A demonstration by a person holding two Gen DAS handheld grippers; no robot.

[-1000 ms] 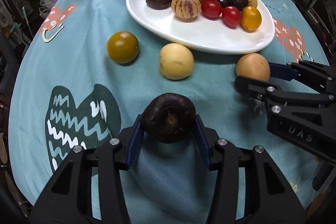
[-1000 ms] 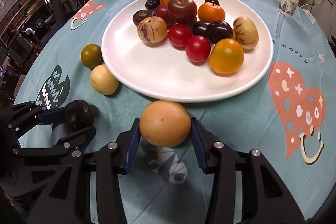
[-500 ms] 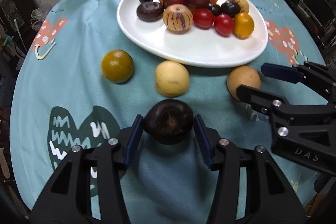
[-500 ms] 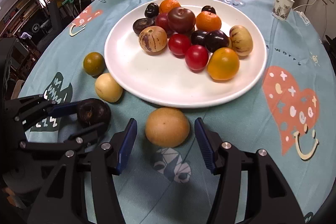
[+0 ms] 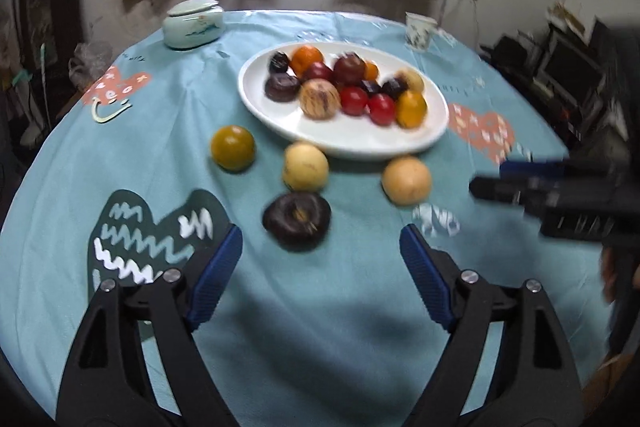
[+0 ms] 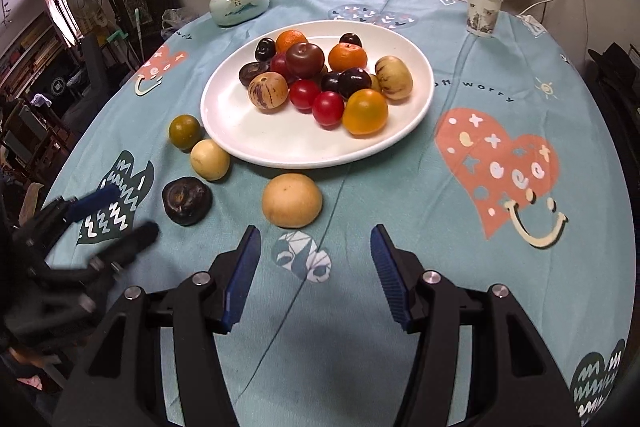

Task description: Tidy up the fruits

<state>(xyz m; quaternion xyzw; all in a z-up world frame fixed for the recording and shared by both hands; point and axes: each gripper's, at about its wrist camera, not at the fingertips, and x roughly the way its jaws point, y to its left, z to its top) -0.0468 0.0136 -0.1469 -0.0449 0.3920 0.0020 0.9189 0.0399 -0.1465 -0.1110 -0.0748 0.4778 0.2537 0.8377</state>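
A white plate (image 5: 352,143) (image 6: 280,143) holds several fruits. On the cloth in front of it lie a dark purple fruit (image 5: 297,219) (image 6: 186,201), a pale yellow fruit (image 5: 306,166) (image 6: 209,159), a tan round fruit (image 5: 406,180) (image 6: 292,201) and an olive-yellow fruit (image 5: 233,147) (image 6: 184,131). My left gripper (image 5: 321,279) is open and empty, just behind the dark fruit. My right gripper (image 6: 314,277) is open and empty, just behind the tan fruit. Each gripper shows at the edge of the other's view.
A lidded celadon jar (image 5: 193,23) (image 6: 239,2) stands at the table's far left and a paper cup (image 5: 419,30) (image 6: 482,12) at the far right. The round table has a blue patterned cloth (image 6: 496,163). Room clutter surrounds the table edges.
Both grippers opened and pulled back and up. The dark fruit and the tan fruit were let go and now rest on the cloth.
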